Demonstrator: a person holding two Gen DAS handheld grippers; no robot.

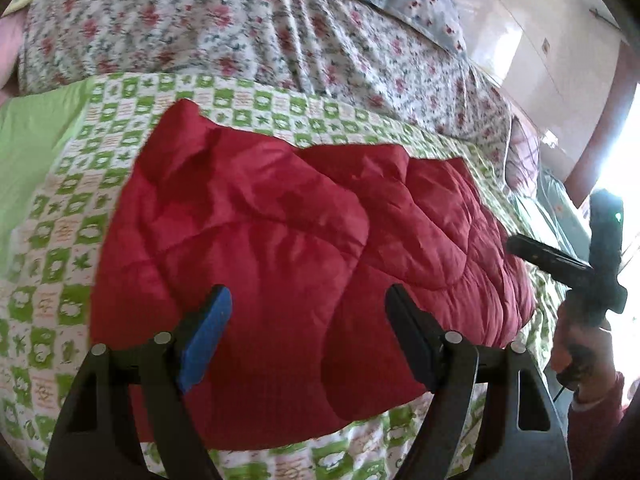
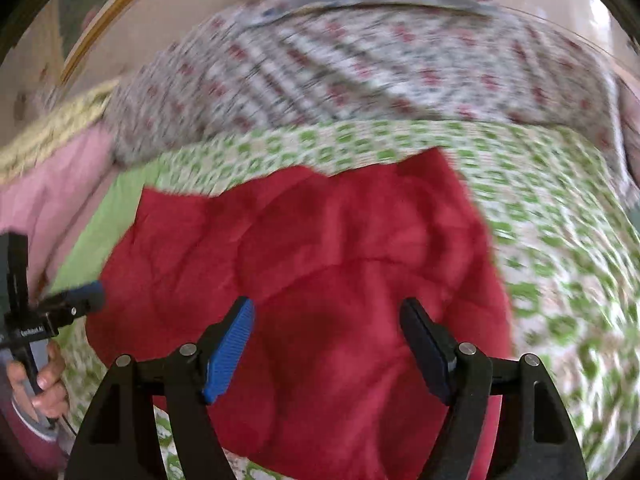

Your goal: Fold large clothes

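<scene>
I have both sets of jaws released, nothing between them: the left gripper (image 1: 308,334) and right gripper (image 2: 328,350) hover over the red quilted garment (image 1: 280,232), which lies bundled on the green-checked sheet (image 1: 60,216) of the bed, filling the centre of both views. It looks puffy, soft and light, probably slick-shelled, so it may spring back. I judge the best holds are its near hem corners, around 5 and 7 o'clock, pinching through several layers.
</scene>
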